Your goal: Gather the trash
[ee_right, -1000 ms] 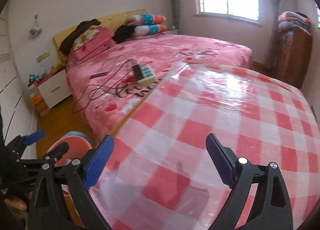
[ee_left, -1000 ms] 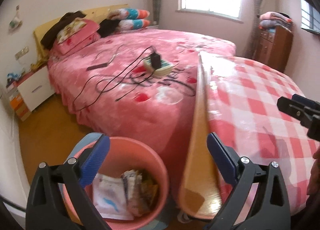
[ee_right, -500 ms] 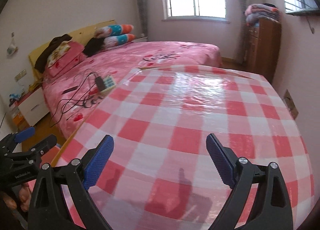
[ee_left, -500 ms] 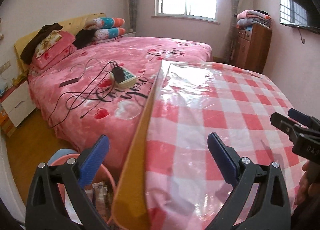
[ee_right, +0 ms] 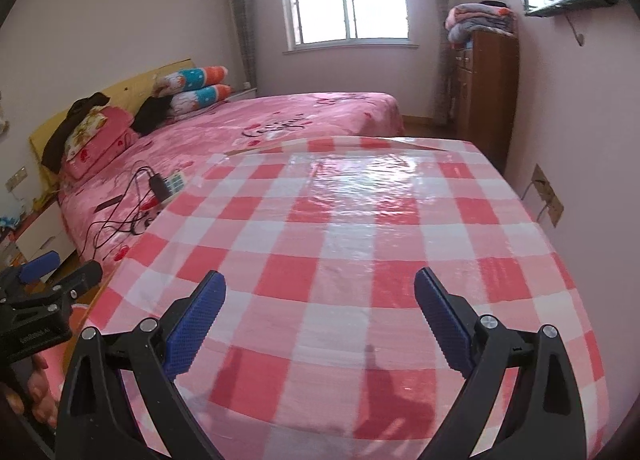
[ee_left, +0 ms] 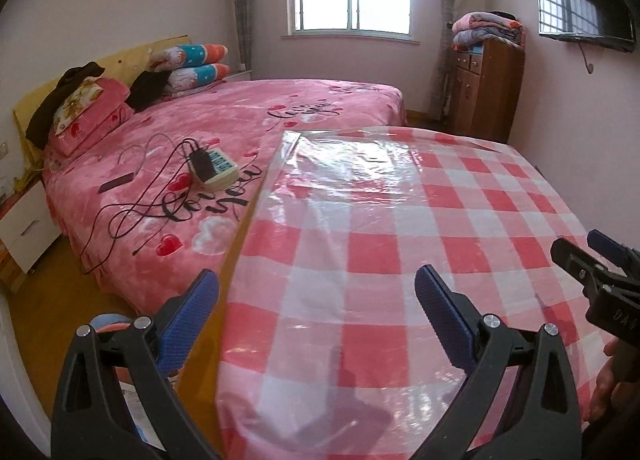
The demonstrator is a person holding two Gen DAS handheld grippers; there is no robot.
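A: Left gripper (ee_left: 316, 302) pose?

B: Held level over the near-left corner of the table (ee_left: 400, 219), fingers pointing twd 12 o'clock. Tongs spread wide, nothing btwn the blue ribbed pads (ee_left: 188, 320). Black plastic arms, silver rivets.

A: Right gripper (ee_right: 320, 304)?

B: Same: low over the table's near edge, aimed at 12, spread wide, empty. In the left view it pokes in at 3 o'clock, w/ part of a hand (ee_left: 604, 380) under it. In the right view the left one shows at 9 o'clock, fingers (ee_right: 40, 392) wrapped round its handle.

A: Trash?

B: Pink round plastic bin (ee_left: 114, 330) at 8 o'clock in the left view, on the floor beside the table's wooden edge, mostly hidden behind the left finger. White paper or wrappers (ee_left: 134, 408) inside, can't tell which.

A: Surfaces?

B: Table has a red-and-white check cloth under glossy clear plastic sheet, wrinkled, glare at 12. Bed (ee_left: 240, 131) at 10–11 o'clock: soft pink cover w/ hearts and black script. On it a white power strip (ee_left: 218, 169) w/ a black adapter and thin black cables looping off. Brown wooden cabinet (ee_left: 486, 87) at 1 o'clock, folded blankets on top.
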